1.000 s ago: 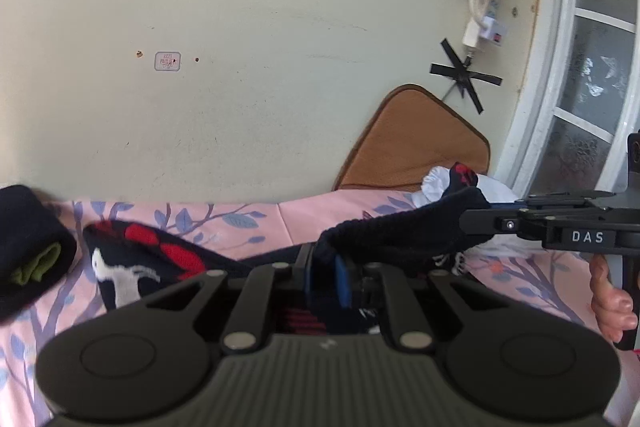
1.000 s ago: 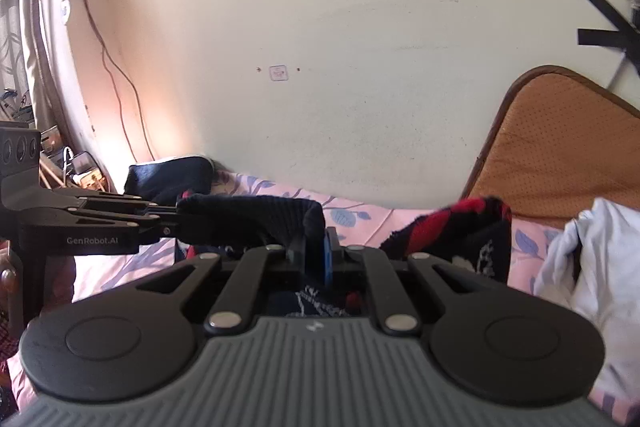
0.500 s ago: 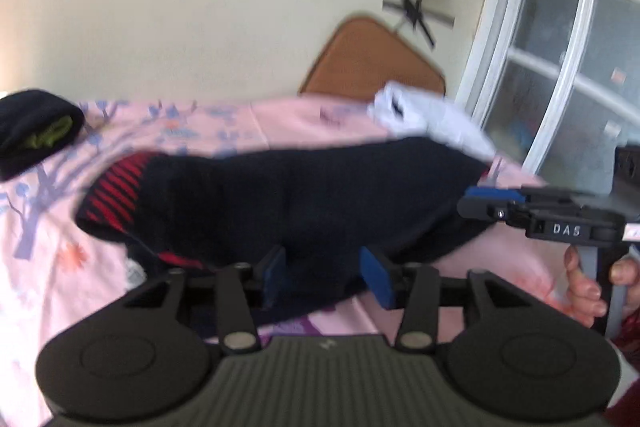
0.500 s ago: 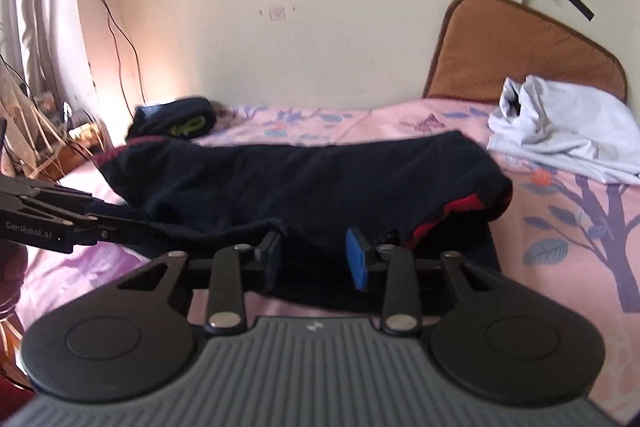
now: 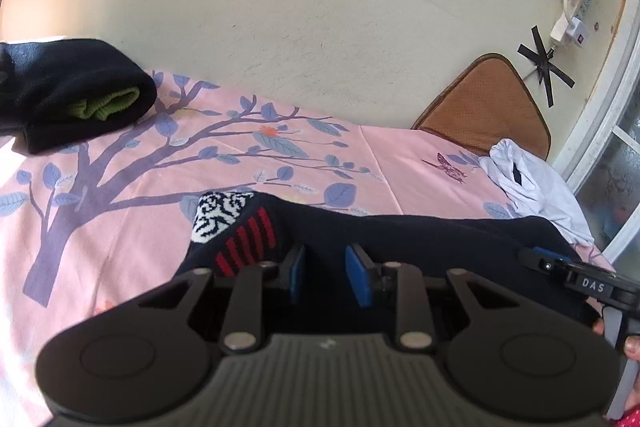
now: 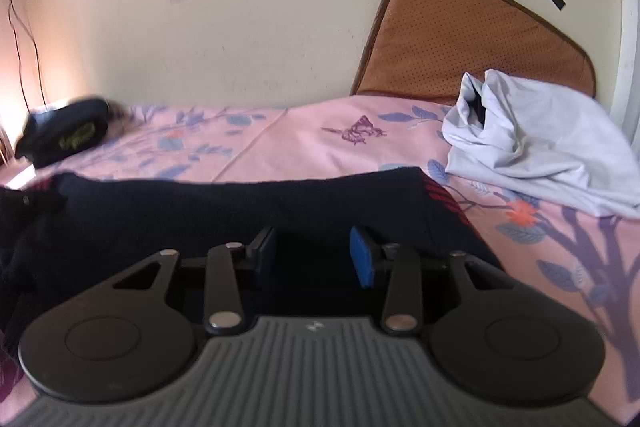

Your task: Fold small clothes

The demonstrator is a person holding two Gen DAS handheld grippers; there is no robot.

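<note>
A dark knitted garment (image 5: 420,239) lies stretched flat across the pink bed sheet (image 5: 120,195), directly ahead of both grippers. The left gripper (image 5: 325,273) hovers at its near edge with blue pads apart and nothing between them; the right gripper (image 6: 314,253) stands likewise, jaws parted and empty, over the same cloth. To the left gripper's front-left, one end of the garment shows red stripes and a black-and-white knitted panel; to the right gripper's front-right, more red stripes mark the other end.

Judging by the layout, the work on this piece is at an early stage: it appears spread and smoothed, with no fold visible yet. Far ahead and to the left of the left gripper, a black bundle with green trim (image 5: 76,99) sits rolled near the wall, probably already done. To the right gripper's far right, a crumpled white garment (image 6: 536,143) seems to await its turn, in front of a brown perforated cushion (image 6: 460,39) leaning on the wall.

The dark cloth looks thick, soft and matte; the white one thin and creased; the sheet smooth, printed with purple branches and blue leaves.
</note>
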